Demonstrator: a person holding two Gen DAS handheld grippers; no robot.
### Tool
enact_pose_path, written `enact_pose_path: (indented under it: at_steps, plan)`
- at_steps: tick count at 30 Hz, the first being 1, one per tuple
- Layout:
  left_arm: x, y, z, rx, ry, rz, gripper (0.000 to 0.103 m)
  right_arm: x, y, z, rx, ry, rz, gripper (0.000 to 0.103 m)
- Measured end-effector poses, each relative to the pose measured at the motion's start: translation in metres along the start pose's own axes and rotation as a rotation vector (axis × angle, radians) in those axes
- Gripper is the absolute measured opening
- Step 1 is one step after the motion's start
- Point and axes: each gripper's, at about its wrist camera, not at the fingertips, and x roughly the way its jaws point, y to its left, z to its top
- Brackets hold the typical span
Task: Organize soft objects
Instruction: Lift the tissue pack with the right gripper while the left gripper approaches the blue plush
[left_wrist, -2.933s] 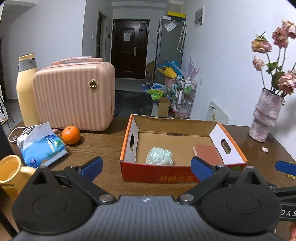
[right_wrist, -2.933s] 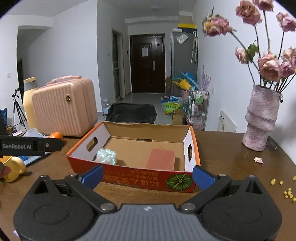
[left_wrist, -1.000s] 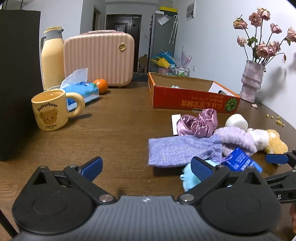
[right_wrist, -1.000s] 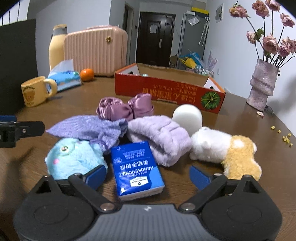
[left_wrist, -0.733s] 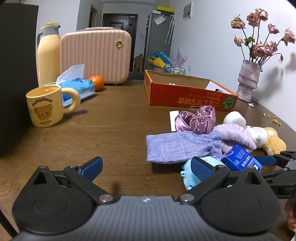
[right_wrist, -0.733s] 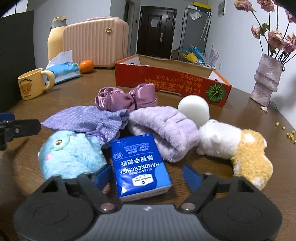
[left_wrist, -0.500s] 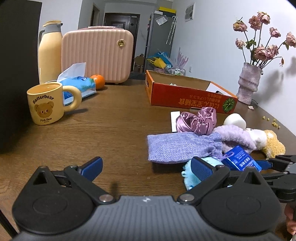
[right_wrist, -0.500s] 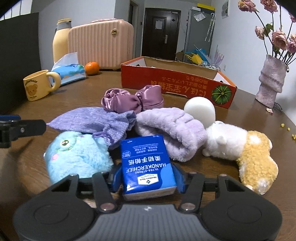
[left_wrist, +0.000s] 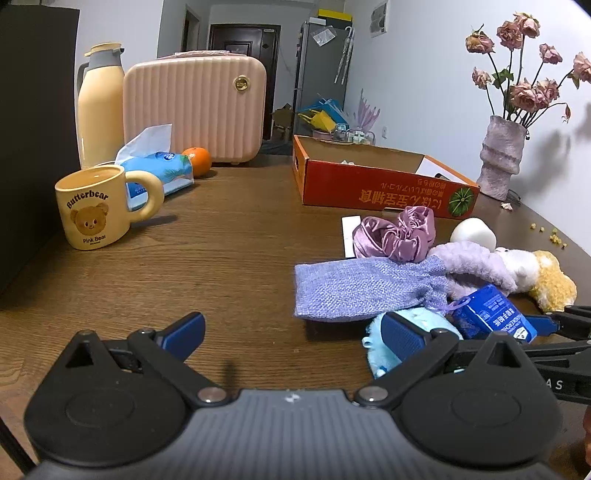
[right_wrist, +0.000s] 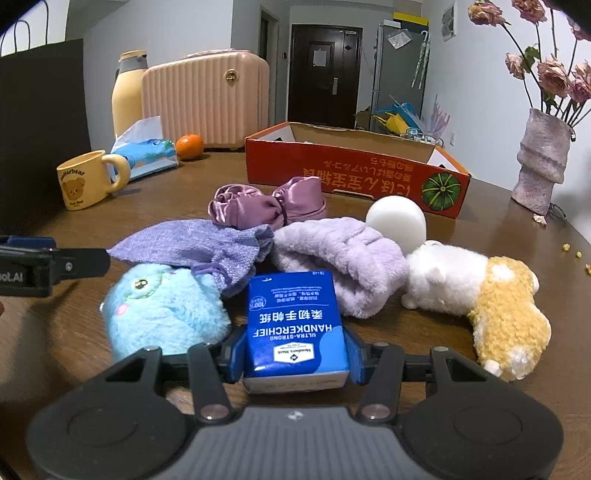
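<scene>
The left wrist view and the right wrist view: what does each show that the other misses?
Only the left wrist view shows the open left tongs over bare table. Only the right shows the right tongs shut on the blue handkerchief pack, and the blue plush's face. Both show the orange box, purple pouch and bear mug.

Both tongs look alike: a grey ribbed housing, two round black discs, black angular link arms with silver pivot screws, and blue pads on the fingertips (left_wrist: 183, 329). White lettering marks the side of the left tongs (right_wrist: 22, 271).
</scene>
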Motion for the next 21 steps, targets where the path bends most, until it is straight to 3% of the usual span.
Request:
enact_pose_path:
  at_steps: [21]
  plan:
    - [0.005,-0.043,0.003,0.036,0.037,-0.041,0.103,-0.018,-0.033,-0.010,0.063,-0.056,0.009,0.051]
